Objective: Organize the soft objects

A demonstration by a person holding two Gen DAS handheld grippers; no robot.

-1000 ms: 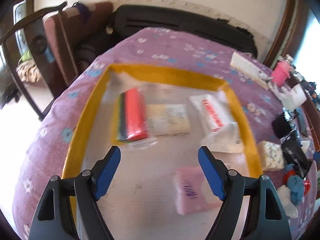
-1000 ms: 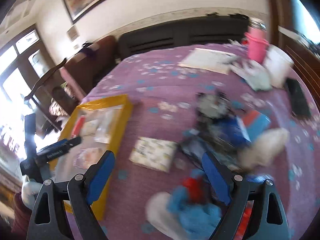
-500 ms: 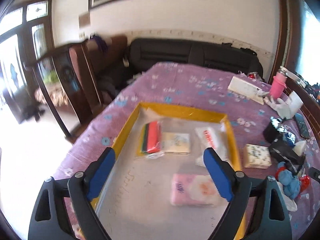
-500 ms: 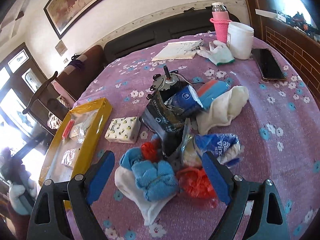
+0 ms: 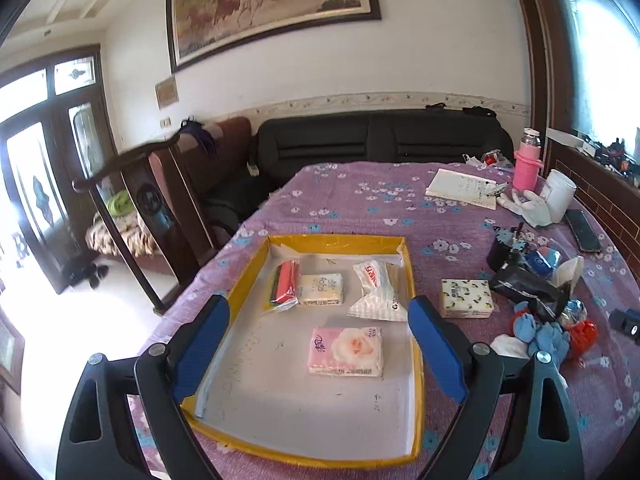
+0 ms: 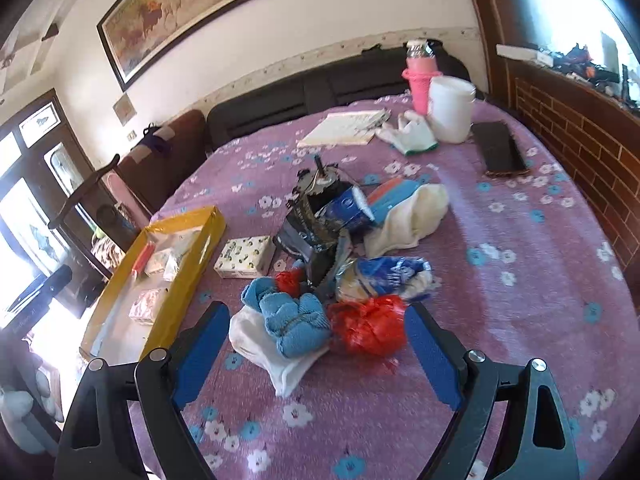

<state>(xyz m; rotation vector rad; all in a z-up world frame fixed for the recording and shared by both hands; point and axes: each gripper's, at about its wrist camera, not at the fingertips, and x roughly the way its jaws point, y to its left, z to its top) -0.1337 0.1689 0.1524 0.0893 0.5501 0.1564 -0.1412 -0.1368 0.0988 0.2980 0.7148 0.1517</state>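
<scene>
A yellow-rimmed tray [image 5: 416,364] lies on the purple flowered tablecloth; it also shows in the right wrist view [image 6: 180,300]. It holds a pink tissue pack [image 5: 346,351], a cream tissue pack [image 5: 321,289], a red-and-dark bagged bundle [image 5: 285,286] and a crumpled clear bag [image 5: 376,292]. My left gripper [image 5: 318,350] is open and empty above the tray. A pile of soft things lies right of the tray: a blue cloth [image 6: 294,320], a white cloth [image 6: 276,360], a red bag [image 6: 366,330], a blue-white pack [image 6: 386,278]. My right gripper [image 6: 316,356] is open and empty just before this pile.
A lemon-print tissue pack [image 6: 245,257] lies between tray and pile. Behind are a dark bag with a motor [image 6: 316,216], a white sock [image 6: 416,216], a phone [image 6: 500,148], a white cup [image 6: 450,108], a pink bottle [image 6: 420,80], a notebook [image 6: 344,128]. Brick ledge at right.
My left gripper has risen and drawn back from the tray, so the whole tray shows. My right gripper has swung right and down toward the pile of soft things. Both stay open.
</scene>
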